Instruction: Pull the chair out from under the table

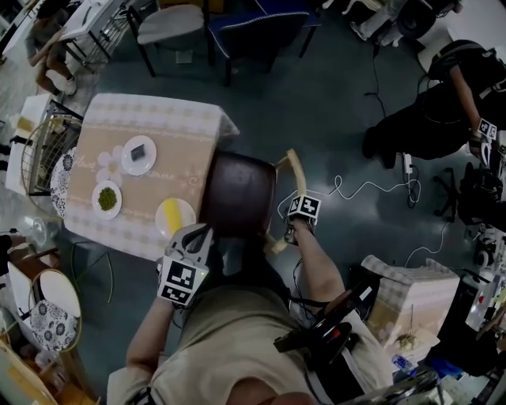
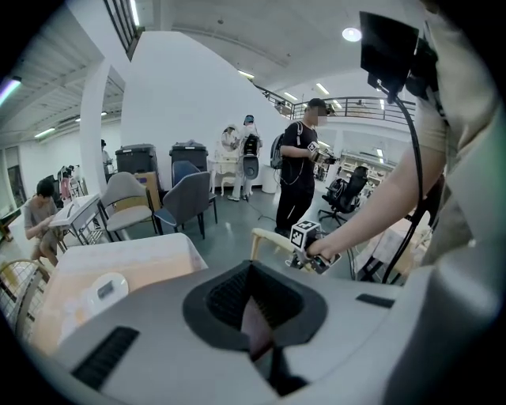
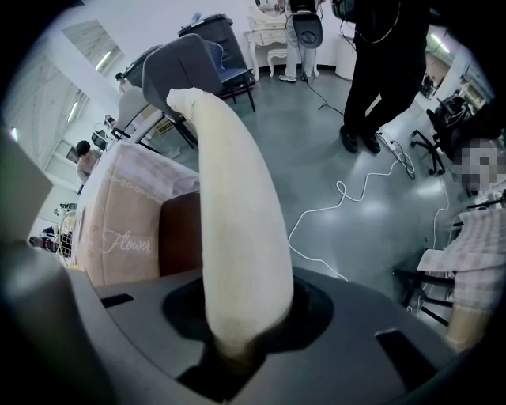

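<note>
The chair (image 1: 237,194) has a dark brown seat and a cream wooden back rail (image 1: 291,168), and its seat lies partly under the table (image 1: 150,119), which wears a beige cloth. My right gripper (image 1: 303,210) points steeply down, shut on the cream rail (image 3: 233,198). That rail runs up out of its jaw slot (image 3: 237,348). My left gripper (image 1: 186,261) sits at the chair's near left edge. In the left gripper view (image 2: 257,332) a brown strip of the chair fills its jaw slot. The jaw tips themselves are hidden by the gripper body.
Three plates (image 1: 138,154) stand on the table. Spare chairs (image 1: 170,24) are at the far side, and a wire-backed chair (image 1: 43,150) is at the left. A person in black (image 1: 443,103) stands at the right. A white cable (image 1: 356,190) lies on the floor by a cloth-covered box (image 1: 411,293).
</note>
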Demonstrator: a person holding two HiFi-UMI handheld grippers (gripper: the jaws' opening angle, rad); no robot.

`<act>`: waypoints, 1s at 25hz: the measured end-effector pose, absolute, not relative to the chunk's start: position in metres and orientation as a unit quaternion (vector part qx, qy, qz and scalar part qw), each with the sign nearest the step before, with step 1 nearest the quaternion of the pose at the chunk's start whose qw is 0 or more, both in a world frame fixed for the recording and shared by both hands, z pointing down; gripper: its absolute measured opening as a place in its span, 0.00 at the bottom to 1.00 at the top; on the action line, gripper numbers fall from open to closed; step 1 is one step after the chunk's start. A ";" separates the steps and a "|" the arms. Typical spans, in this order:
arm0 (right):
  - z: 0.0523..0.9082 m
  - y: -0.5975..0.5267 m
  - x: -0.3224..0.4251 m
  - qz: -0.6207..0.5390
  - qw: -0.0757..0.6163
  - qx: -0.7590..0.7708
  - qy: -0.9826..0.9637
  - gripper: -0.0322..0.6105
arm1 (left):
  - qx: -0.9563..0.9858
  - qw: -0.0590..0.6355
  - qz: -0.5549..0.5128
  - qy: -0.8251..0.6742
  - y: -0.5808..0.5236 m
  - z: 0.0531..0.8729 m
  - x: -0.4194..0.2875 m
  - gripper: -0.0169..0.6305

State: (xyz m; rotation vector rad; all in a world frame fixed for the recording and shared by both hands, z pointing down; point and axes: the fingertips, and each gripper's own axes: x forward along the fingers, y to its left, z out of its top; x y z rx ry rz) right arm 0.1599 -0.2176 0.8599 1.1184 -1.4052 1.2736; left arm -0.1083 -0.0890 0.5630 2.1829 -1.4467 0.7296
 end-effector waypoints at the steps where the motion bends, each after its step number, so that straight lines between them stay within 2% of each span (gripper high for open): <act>1: 0.860 -0.217 0.159 0.515 0.453 0.453 -0.569 0.23 | 0.787 0.210 0.263 -0.517 -0.088 0.564 -0.111 0.03; 11: 0.853 -0.219 0.159 0.509 0.452 0.464 -0.567 0.20 | 0.803 0.215 0.259 -0.491 -0.087 0.575 -0.136 0.03; 25: 0.860 -0.206 0.178 0.527 0.448 0.453 -0.563 0.21 | 0.796 0.212 0.257 -0.505 -0.096 0.566 -0.089 0.03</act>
